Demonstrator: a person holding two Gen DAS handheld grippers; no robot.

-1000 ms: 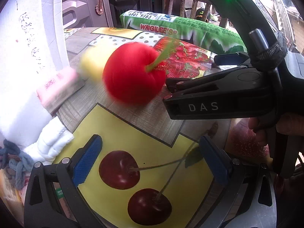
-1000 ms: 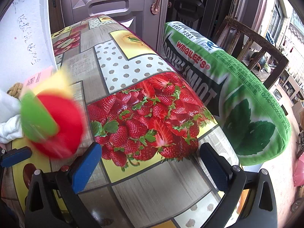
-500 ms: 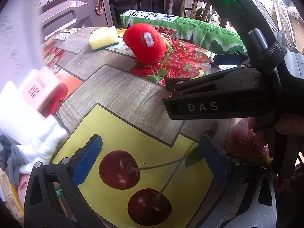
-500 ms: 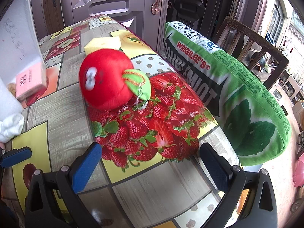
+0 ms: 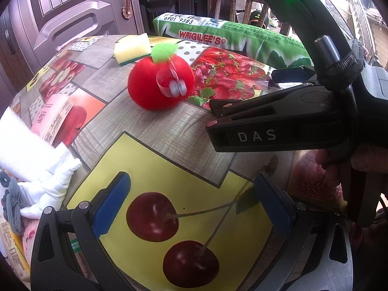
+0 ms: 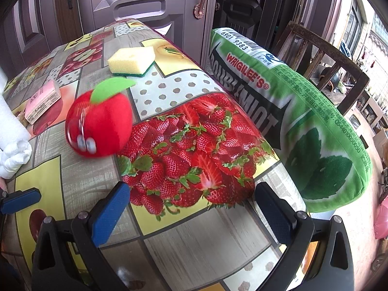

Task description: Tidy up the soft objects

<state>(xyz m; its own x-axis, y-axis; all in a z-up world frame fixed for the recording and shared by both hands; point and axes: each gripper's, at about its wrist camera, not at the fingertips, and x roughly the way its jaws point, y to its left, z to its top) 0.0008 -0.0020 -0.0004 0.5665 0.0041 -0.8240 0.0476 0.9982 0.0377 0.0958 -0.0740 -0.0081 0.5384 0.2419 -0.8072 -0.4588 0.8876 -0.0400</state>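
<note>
The red plush apple (image 6: 98, 127) is lying blurred near the middle of the tabletop (image 6: 194, 240), short of the yellow sponge (image 6: 132, 60) by the far edge; it is looking light, squashy and prone to rolling, so pinching across its round body seems best; both the left gripper (image 5: 191, 206) and right gripper (image 6: 191, 208) are hovering with jaws released, holding nothing.

Daylight is coming in at the right, where a wooden chair (image 6: 322, 55) is standing; panelled doors (image 6: 135, 2) are filling the upper frame behind the fruit-print table (image 6: 194, 240).
</note>
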